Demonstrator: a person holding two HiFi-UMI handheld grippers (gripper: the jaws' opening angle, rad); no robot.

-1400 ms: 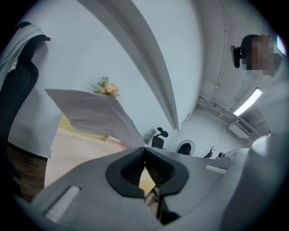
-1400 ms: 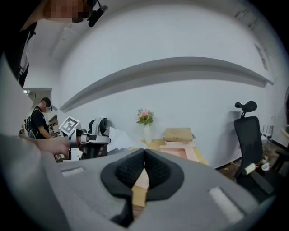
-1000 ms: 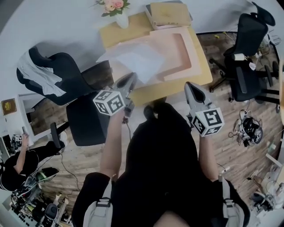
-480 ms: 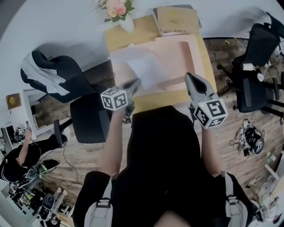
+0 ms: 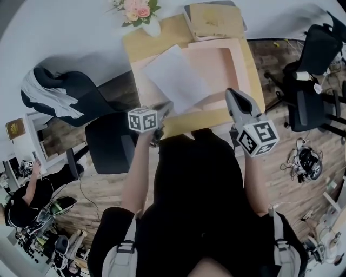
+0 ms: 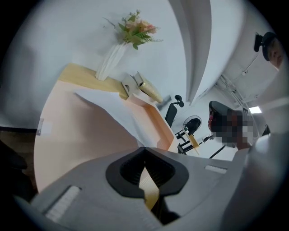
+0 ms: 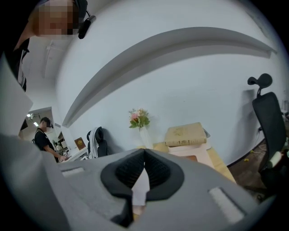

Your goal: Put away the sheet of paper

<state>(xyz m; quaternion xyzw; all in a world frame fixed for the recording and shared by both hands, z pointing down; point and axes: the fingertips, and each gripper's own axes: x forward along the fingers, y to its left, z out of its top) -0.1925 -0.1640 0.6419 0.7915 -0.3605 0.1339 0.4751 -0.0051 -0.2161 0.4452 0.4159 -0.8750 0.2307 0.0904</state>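
Note:
A white sheet of paper (image 5: 175, 76) lies slantwise across a flat pink tray (image 5: 230, 65) on the wooden table (image 5: 141, 42). My left gripper (image 5: 167, 105) is at the sheet's near edge, by the table's front, shut on that edge. In the left gripper view the sheet (image 6: 115, 113) runs from the tray (image 6: 72, 144) right down into the closed jaw tips (image 6: 144, 149). My right gripper (image 5: 231, 96) hovers over the table's front right, apart from the sheet, jaws shut with nothing between them (image 7: 143, 152).
A vase of flowers (image 5: 135, 11) stands at the table's back left and a stack of tan books (image 5: 216, 20) at the back right. A black chair (image 5: 105, 142) is left of me, another office chair (image 5: 311, 76) to the right. A person sits at the far left (image 5: 21, 200).
The sheet, lifted and bowed a second ago, has come down flat onto the pink tray. My left gripper sank with it. My right gripper shifted a little and then kept still.

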